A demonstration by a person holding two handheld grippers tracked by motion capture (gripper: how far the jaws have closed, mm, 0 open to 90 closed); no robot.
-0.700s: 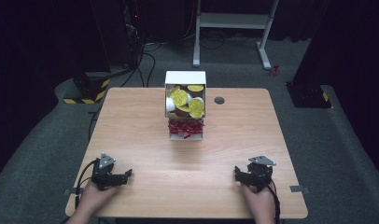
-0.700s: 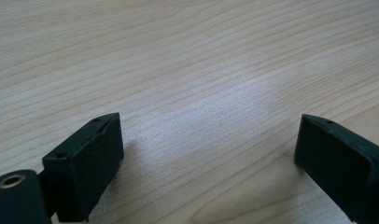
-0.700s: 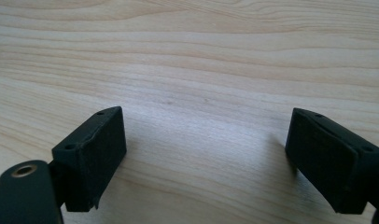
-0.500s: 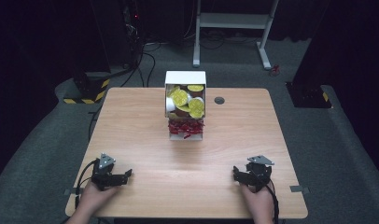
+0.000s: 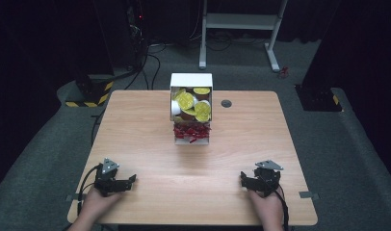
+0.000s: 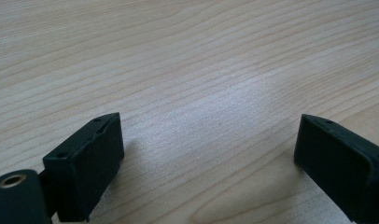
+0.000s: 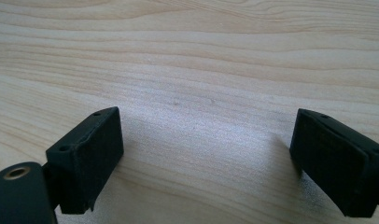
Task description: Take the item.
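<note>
We take the white box [image 5: 191,108] as our landmark: it stands on the light wooden worktop [image 5: 136,130], toward the far edge and about midway across. Its open side faces us and shows round yellow-lidded pods [image 5: 186,100] piled in the upper part, with a tangle of red shredded stuff [image 5: 191,132] below them at the near end. Just to the right of the box, a small dark round grommet [image 5: 226,103] sits in the worktop surface.

Well apart from the box, on the near side and to its left, we see the left claw [image 5: 128,180] resting low on the worktop in the person's left hand [image 5: 95,204], a grey three-cornered plate on top and a cable trailing from it. In the left gripper view its two black jaws stand wide apart with bare wood grain between them, and they grip nothing.

Near side and to the right of the box, equally far from it, the right claw [image 5: 246,179] sits in the person's right hand [image 5: 266,204]. In the right gripper view its jaws are likewise spread wide over bare wood, empty.

Beyond the box, past the far edge of the worktop, a white metal frame [image 5: 241,21] stands on the grey floor [image 5: 362,144].
</note>
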